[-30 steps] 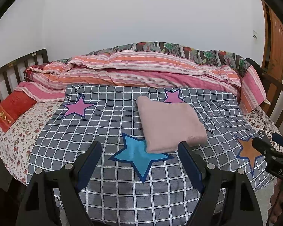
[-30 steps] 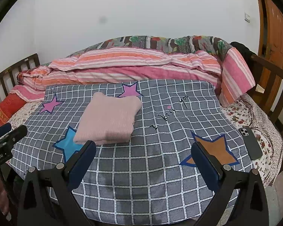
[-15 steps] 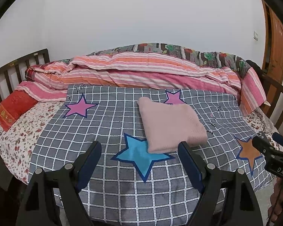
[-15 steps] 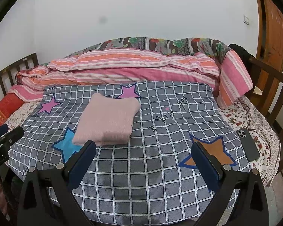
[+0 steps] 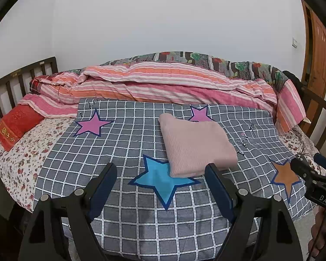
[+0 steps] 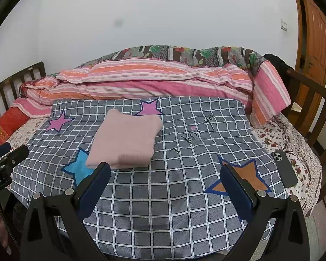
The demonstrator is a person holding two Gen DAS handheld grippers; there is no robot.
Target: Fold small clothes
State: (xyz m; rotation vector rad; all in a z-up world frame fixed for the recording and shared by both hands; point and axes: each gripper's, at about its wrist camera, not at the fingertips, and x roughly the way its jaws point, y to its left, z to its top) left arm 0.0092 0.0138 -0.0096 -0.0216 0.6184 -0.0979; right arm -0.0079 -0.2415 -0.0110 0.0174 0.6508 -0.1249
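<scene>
Little differs from a second ago: the folded pink garment (image 5: 195,143) lies as before on the grey checked sheet (image 5: 123,143), overlapping the blue star (image 5: 163,180) (a phone (image 6: 285,169) sits at the bed's right edge). The left gripper (image 5: 160,174) and right gripper (image 6: 165,174) remain wide apart, empty, short of the cloth.

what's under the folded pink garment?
The folded pink garment lies on the grey checked blanket, covering part of a blue star and a pink star. The rest beneath it is hidden.
</scene>
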